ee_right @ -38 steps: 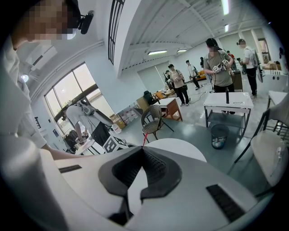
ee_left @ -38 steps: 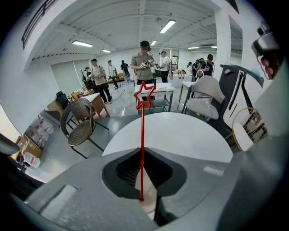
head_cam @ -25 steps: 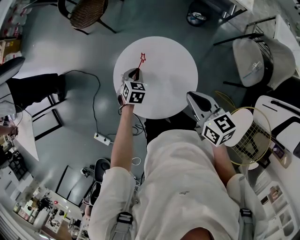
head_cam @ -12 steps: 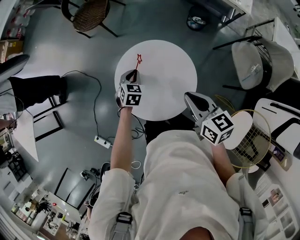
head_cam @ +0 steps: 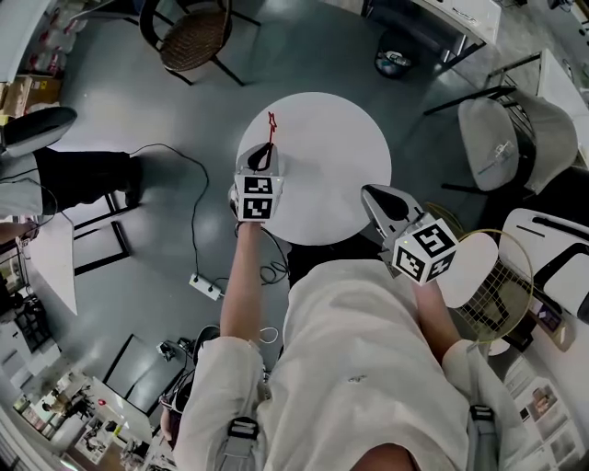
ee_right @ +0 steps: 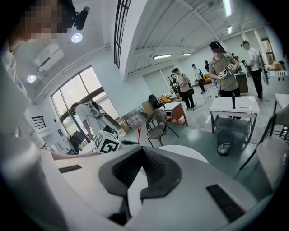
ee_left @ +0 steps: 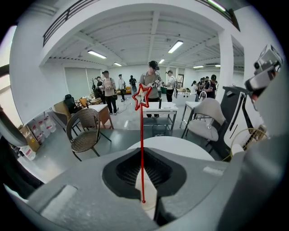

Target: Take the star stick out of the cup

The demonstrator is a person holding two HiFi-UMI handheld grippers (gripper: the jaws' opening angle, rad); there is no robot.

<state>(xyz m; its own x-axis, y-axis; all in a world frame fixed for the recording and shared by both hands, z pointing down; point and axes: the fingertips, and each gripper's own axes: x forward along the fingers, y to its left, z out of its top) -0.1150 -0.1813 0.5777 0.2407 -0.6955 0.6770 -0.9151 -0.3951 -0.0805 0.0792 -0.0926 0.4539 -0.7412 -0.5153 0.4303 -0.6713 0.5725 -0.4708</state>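
The star stick (head_cam: 270, 131) is a thin red rod with a red star outline at its top. My left gripper (head_cam: 261, 158) is shut on its lower end and holds it upright over the left part of the round white table (head_cam: 336, 156). In the left gripper view the star stick (ee_left: 142, 144) stands straight up between the closed pads, with the rod's tip just below them. My right gripper (head_cam: 385, 199) hovers at the table's near right edge, jaws together with nothing in them. The right gripper view shows the star stick (ee_right: 139, 129) far to the left. No cup shows in any view.
A wicker chair (head_cam: 193, 28) stands beyond the table, a white chair (head_cam: 506, 129) to the right. A badminton racket (head_cam: 497, 276) lies near my right side. A power strip (head_cam: 204, 288) with cable lies on the floor at left. Several people stand in the far background.
My left gripper has risen a little with the star stick still in its jaws. The right gripper has stayed where it was.
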